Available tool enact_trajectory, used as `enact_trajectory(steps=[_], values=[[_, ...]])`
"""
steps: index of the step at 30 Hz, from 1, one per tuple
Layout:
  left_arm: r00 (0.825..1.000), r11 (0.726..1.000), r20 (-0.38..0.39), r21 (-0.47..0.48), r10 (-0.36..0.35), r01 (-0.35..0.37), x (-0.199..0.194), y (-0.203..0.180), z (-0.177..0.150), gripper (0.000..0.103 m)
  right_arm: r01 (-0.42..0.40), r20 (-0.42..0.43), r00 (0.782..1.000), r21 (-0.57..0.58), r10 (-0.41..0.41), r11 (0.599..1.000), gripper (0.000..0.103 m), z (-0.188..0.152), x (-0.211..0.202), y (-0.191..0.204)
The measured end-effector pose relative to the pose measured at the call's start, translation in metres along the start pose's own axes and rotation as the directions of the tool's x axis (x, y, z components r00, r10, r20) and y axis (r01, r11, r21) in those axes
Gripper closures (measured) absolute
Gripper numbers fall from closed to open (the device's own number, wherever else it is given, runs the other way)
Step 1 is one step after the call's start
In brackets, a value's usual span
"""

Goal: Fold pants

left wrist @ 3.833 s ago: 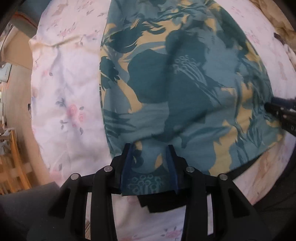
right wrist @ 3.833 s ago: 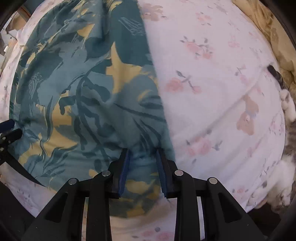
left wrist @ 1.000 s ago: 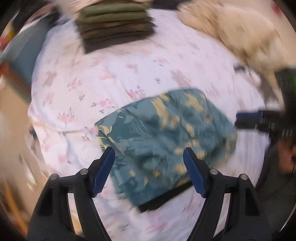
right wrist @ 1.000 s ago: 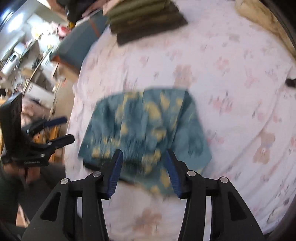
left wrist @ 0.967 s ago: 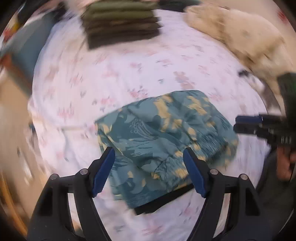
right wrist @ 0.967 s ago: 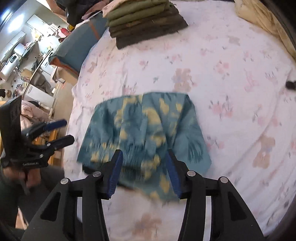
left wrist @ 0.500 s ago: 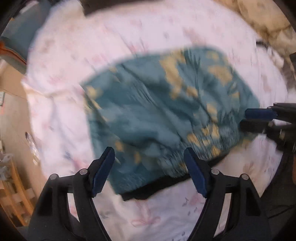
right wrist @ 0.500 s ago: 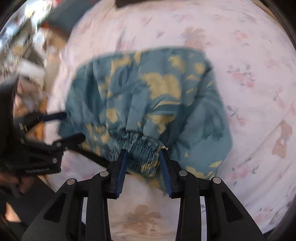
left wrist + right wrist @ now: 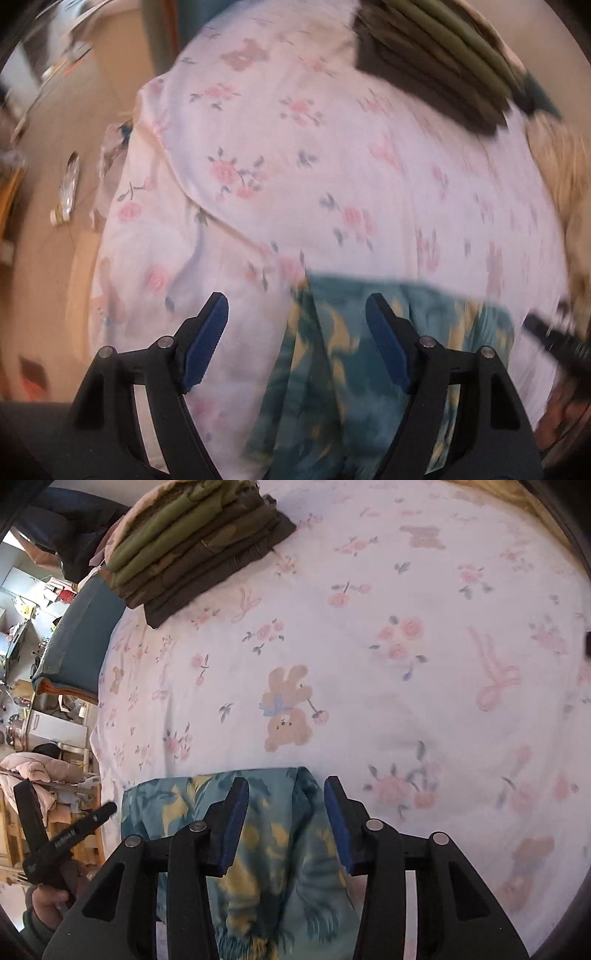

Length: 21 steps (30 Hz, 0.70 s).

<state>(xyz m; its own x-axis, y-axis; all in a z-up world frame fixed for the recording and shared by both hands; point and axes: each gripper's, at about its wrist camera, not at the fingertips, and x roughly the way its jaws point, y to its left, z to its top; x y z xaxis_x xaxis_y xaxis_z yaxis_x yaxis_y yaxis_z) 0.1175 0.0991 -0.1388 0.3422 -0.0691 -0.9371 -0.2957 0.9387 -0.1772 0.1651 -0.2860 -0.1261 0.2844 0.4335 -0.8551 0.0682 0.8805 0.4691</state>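
The folded teal pants with yellow print [image 9: 273, 834] lie on the flowered bedsheet [image 9: 406, 627] at the near edge of both views. My right gripper [image 9: 286, 812] hangs low over them. Its jaws are opening, with a raised fold of the fabric between the blue pads, which do not press on it. My left gripper [image 9: 295, 343] stands wide open over the left edge of the pants [image 9: 351, 354], half over bare sheet. In the left wrist view the right gripper [image 9: 546, 338] is a dark blur at the right. The right wrist view has the left gripper [image 9: 66, 795] at the lower left, held by a hand.
A stack of folded olive and brown clothes [image 9: 195, 542] sits at the far end of the bed. A blue cushion [image 9: 81, 642] lies by the bed's left edge, with floor [image 9: 44, 258] and clutter beyond. A beige blanket [image 9: 561, 166] lies at the right.
Both grippers have sunk toward the bed and moved forward, so the pants now sit at the bottom of each view. The left view has rolled. The right jaws narrowed on the waistband, then widened.
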Motion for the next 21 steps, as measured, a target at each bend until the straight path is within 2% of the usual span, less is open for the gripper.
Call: enact_trajectory(steps=[2,4,5,6,7,8,9,11,16,18,19,21], values=[[1.000,1.000,0.026,-0.004,0.015,-0.015,0.004,-0.005,0.001,0.030,0.003,0.011,1.000,-0.022,-0.003,1.000,0.059,0.003,0.006,-0.001],[1.000,0.999,0.003,0.036,0.002,-0.003,0.015,-0.015,0.003,0.030,0.017,0.018,1.000,-0.050,-0.016,0.999,0.059,-0.001,0.013,0.003],[1.000,0.999,-0.007,0.052,-0.008,0.008,0.021,-0.020,0.005,0.035,0.006,0.005,1.000,-0.050,-0.005,0.999,0.060,-0.002,0.016,0.003],[1.000,0.997,-0.019,0.072,-0.022,0.023,0.026,-0.026,0.004,0.048,0.003,-0.015,1.000,-0.052,-0.004,0.999,0.065,-0.004,0.021,0.003],[0.999,0.996,-0.028,0.085,-0.027,0.029,0.030,-0.029,0.004,0.056,0.014,-0.023,1.000,-0.060,-0.015,0.998,0.068,-0.004,0.024,0.003],[0.999,0.995,-0.038,0.094,-0.028,0.031,0.033,-0.032,0.002,0.075,0.024,-0.028,0.999,-0.074,-0.026,0.997,0.077,-0.005,0.027,0.005],[0.999,0.994,-0.050,0.104,-0.011,0.016,0.035,-0.035,0.003,0.099,0.040,-0.020,0.999,-0.092,-0.042,0.995,0.089,-0.006,0.027,0.007],[0.998,0.989,-0.042,0.145,0.036,-0.029,0.030,-0.040,0.004,0.102,0.072,0.015,0.997,-0.129,-0.071,0.989,0.103,-0.007,0.024,0.014],[0.999,0.982,0.010,0.182,0.043,-0.044,0.012,-0.041,0.008,0.103,0.106,0.054,0.994,-0.183,-0.098,0.977,0.103,-0.006,0.009,0.023],[0.993,0.974,0.048,0.198,0.105,-0.112,0.012,-0.037,0.009,0.103,0.146,0.081,0.988,-0.171,-0.134,0.974,0.103,-0.002,0.007,0.015],[0.986,0.967,0.073,0.197,0.149,-0.160,0.014,-0.034,0.010,0.103,0.173,0.075,0.984,-0.158,-0.162,0.972,0.103,0.000,0.010,0.008],[0.990,0.979,0.052,0.152,0.132,-0.139,0.016,-0.022,0.014,0.103,0.169,0.033,0.985,-0.113,-0.166,0.979,0.103,0.001,0.020,-0.006]])
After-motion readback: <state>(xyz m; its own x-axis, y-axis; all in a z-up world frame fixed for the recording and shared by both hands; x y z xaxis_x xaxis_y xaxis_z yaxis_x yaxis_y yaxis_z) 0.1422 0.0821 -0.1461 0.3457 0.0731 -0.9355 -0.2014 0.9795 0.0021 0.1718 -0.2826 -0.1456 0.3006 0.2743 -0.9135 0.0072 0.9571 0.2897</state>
